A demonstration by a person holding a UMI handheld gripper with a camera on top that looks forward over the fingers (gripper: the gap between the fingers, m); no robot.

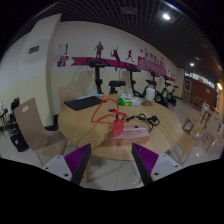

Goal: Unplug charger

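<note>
Ahead of your gripper, on the round wooden surface, lies the charger with its orange cable. Your gripper's fingers stand wide apart and empty, lined up so the charger sits beyond them, within reach of a forward approach.
</note>
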